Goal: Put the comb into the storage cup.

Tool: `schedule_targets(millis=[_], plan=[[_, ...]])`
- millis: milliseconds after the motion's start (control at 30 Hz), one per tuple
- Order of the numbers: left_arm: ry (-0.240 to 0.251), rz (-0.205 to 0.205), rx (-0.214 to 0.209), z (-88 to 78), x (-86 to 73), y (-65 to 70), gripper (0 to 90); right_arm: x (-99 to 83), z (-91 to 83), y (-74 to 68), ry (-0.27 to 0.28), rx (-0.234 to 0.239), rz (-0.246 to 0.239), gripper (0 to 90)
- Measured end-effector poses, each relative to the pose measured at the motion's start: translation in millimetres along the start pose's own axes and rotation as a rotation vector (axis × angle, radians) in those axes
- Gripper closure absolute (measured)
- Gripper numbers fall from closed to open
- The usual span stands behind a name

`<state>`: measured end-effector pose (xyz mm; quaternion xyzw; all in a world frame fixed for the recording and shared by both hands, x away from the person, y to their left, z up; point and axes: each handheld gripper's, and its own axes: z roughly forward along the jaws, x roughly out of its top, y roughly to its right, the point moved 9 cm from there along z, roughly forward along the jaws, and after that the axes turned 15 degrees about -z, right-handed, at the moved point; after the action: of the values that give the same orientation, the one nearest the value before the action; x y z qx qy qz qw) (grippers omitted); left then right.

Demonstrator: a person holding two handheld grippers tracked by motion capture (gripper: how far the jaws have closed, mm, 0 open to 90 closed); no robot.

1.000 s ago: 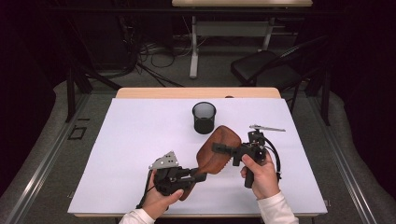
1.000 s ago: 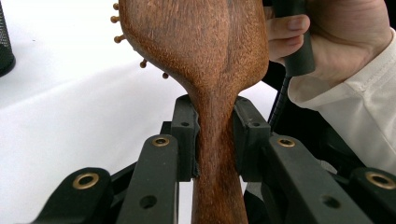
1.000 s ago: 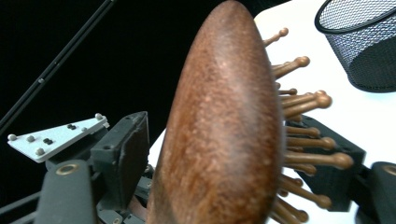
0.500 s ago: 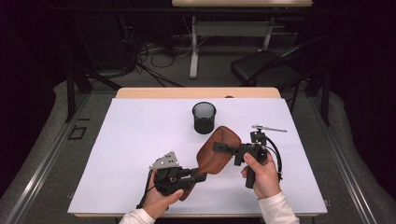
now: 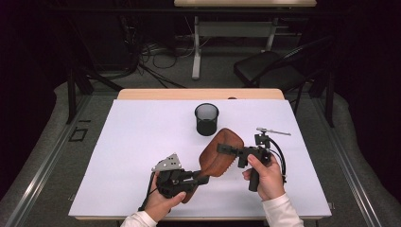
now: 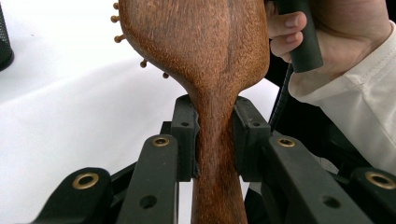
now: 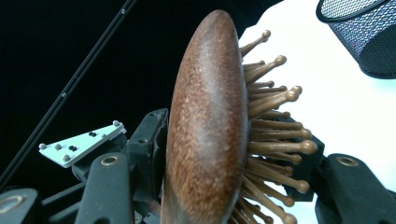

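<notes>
Brown wooden paddle hairbrush (image 5: 220, 153) held off the white table (image 5: 118, 156) between two grippers

On the left, the left gripper (image 5: 198, 177) is clamped on the brush's handle; to the right, the right gripper (image 5: 226, 149) has just been closing its jaws across the head, one pad on the smooth back, the other against the wooden pins; beyond stands a black mesh cup (image 5: 206, 119). Risk, I'd judge: the pin-side pad may slide and twist the brush.

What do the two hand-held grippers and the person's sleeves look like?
Both grippers are black, with linked jaw arms joined by brass-coloured rivets. The left gripper carries a grey three-cornered plate with small studs on top. The right gripper has a black cable looping at its side and a thin grey rod on top. The sleeves are cream-white cloth with stitched cuffs.
</notes>
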<state>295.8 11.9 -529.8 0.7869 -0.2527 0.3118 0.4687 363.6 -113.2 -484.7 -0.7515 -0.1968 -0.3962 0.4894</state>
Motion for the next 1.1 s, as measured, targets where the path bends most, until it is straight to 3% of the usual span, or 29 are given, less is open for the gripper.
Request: schedule_targets(millis=[500,600,833,1100], plan=[[-0.010,0.008,0.001,0.5,-1.1,-1.1,73.0,-1.3,-0.1,1.1,-0.024,0.008,-0.015,41.5],[-0.008,0.009,-0.005,0.4,-0.9,-0.2,73.1,-1.5,-1.1,0.1,-0.025,0.018,0.010,42.8],[-0.009,0.010,-0.007,0.1,-0.8,0.0,73.1,-1.9,-1.9,-0.7,0.013,0.025,0.017,44.2],[-0.018,0.014,-0.004,1.4,-2.3,-0.8,73.1,-4.4,-2.1,1.8,0.003,0.040,0.042,45.2]])
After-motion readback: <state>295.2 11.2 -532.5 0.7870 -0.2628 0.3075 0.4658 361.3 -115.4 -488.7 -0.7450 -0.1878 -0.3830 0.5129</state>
